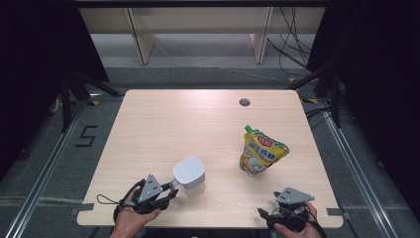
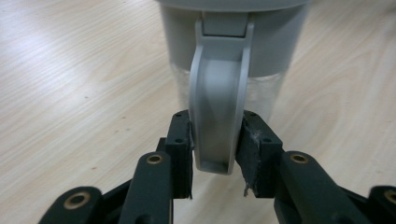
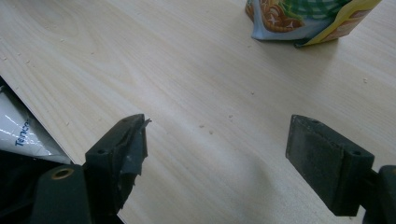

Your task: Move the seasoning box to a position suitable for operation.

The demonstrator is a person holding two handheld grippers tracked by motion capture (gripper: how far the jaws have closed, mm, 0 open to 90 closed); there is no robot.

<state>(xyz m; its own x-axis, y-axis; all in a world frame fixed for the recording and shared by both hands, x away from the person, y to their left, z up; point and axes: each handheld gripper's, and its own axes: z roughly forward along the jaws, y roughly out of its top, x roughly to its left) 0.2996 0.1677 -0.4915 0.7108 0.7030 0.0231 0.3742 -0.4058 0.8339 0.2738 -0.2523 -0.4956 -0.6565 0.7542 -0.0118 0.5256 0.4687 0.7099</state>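
Observation:
A jug [image 1: 189,176] with a grey lid and a clear body stands near the table's front left. Its grey handle [image 2: 217,93] points toward my left gripper [image 1: 172,188], whose two pads [image 2: 183,140] press on the handle's lower end from both sides. A yellow printed pouch [image 1: 261,151] with a green cap stands upright at the right middle; its bottom edge [image 3: 303,23] is at the top of the right gripper view. My right gripper [image 3: 217,135] stands open over bare wood near the front right edge [image 1: 287,202], well short of the pouch.
The light wooden table [image 1: 163,124] has a round cable hole [image 1: 244,102] at the back right. Wooden shelf legs [image 1: 141,39] and cables stand on the floor behind it. A white printed sheet [image 3: 18,135] lies below the table edge beside the right gripper.

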